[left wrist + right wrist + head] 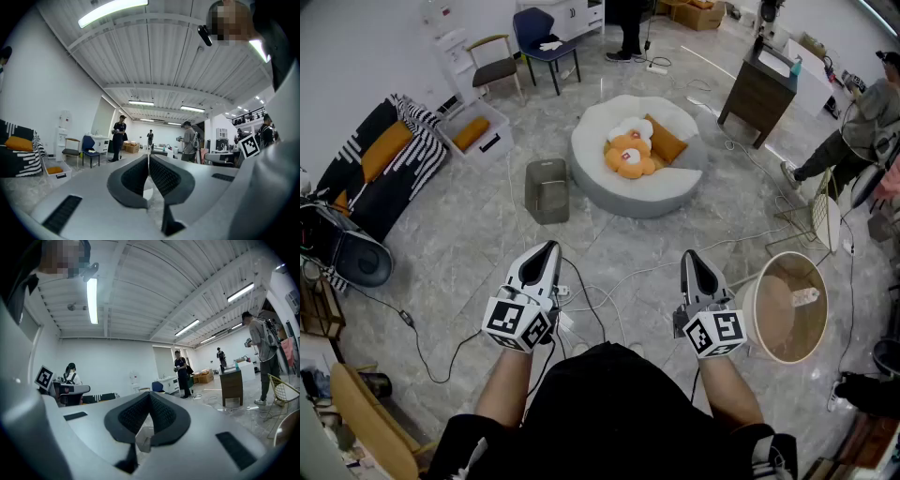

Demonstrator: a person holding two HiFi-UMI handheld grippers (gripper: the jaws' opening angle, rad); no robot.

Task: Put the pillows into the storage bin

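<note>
- Orange square fabric pillow (667, 141) lies on the round grey padded floor cushion (609, 187), at its right side; its long axis slants from upper left to lower right in the head view.
- Round orange and white plush pillows (630, 150) are bunched just left of it, touching it, at the middle of the same cushion; rounded, with no clear long axis.
- Grey fabric storage bin (547, 190) stands upright on the marble floor just left of the cushion, open top up. I can't tell whether anything is in it.
- White plastic crate (492, 141) sits further left near the striped sofa (370, 183). An orange flat pillow (471, 133) lies inside it, long axis running lower left to upper right.
- Left gripper (548, 249) (148, 157) is clenched, pads together with nothing between them. It points forward toward the bin, well apart from it.
- Right gripper (691, 257) (150, 395) is likewise clenched on nothing, held level, pointing toward the cushion.
- Round wooden side table (811, 319) stands just right of the right gripper.
</note>
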